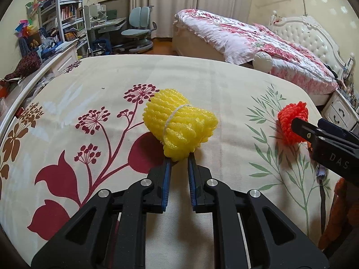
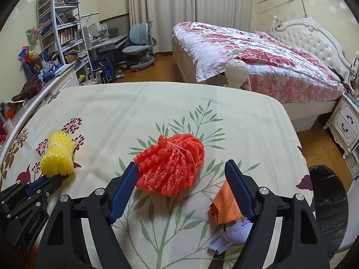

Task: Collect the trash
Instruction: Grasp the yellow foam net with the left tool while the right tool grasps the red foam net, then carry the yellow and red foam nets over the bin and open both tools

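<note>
A yellow foam net bundle (image 1: 179, 123) tied with white string sits on the floral tablecloth (image 1: 112, 85). My left gripper (image 1: 179, 160) is shut on its near edge; it also shows in the right wrist view (image 2: 57, 157). A red foam net bundle (image 2: 171, 164) lies between the open fingers of my right gripper (image 2: 181, 174), the left pad touching it. It also shows in the left wrist view (image 1: 291, 123). An orange paper scrap (image 2: 224, 204) and a crumpled pale purple paper (image 2: 231, 235) lie beside the right finger.
A black-lined trash bin (image 2: 329, 204) stands off the table's right edge. Beyond the table are a bed (image 2: 258, 60), a white ball-shaped head (image 2: 235, 71), a nightstand (image 2: 345, 121), a desk chair (image 2: 139, 44) and bookshelves (image 2: 65, 29).
</note>
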A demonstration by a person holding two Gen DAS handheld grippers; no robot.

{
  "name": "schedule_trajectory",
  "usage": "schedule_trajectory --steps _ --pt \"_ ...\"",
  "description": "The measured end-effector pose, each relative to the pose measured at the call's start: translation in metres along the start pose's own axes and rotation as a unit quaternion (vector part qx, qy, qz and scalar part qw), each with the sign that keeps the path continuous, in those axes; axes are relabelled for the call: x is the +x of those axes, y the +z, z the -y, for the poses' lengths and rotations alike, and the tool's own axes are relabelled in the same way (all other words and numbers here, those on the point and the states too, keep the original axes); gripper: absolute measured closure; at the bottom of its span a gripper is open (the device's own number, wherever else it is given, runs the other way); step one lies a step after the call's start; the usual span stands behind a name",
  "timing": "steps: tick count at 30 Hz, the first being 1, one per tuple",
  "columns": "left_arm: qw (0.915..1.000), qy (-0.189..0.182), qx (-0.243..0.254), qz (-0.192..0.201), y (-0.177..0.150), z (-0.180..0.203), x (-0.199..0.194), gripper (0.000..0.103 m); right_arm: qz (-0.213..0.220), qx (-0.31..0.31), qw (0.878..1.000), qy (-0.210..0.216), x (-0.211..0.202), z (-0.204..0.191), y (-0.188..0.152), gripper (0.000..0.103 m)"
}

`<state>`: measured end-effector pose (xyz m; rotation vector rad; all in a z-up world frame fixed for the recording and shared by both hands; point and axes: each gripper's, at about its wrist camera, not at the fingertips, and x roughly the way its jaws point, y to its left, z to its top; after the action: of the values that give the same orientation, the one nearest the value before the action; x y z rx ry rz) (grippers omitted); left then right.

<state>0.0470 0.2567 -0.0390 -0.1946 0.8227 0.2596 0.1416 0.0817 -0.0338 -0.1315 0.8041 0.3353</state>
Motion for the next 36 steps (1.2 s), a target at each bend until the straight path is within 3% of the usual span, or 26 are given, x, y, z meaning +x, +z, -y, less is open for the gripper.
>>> schedule_trajectory --steps 6,9,10,14,27,36 --pt "1.0000 0.000 -0.007 -0.001 -0.001 -0.004 0.001 0.089 -0.018 -0.001 1.000 0.005 0.012 -0.007 -0.005 0.027" --pt "1.0000 -0.001 -0.008 0.000 0.000 -0.006 0.001 0.089 -0.023 0.001 1.000 0.007 0.014 -0.008 -0.006 0.040" --pt "1.0000 -0.001 -0.008 0.000 0.000 -0.005 0.001 0.089 -0.026 0.001 1.000 0.009 0.015 -0.009 -0.007 0.050" --pt "1.0000 -0.003 -0.008 0.003 -0.001 -0.004 -0.002 0.089 -0.021 0.001 1.000 0.012 0.010 -0.010 -0.007 0.059" --pt "0.9994 -0.018 0.010 0.028 -0.008 0.016 -0.033 0.089 0.034 0.002 0.999 0.004 -0.051 0.009 -0.015 0.061" --pt "0.9968 -0.047 0.043 0.047 -0.011 0.055 -0.058 0.089 0.057 0.032 0.997 -0.033 -0.084 0.058 -0.030 0.061"
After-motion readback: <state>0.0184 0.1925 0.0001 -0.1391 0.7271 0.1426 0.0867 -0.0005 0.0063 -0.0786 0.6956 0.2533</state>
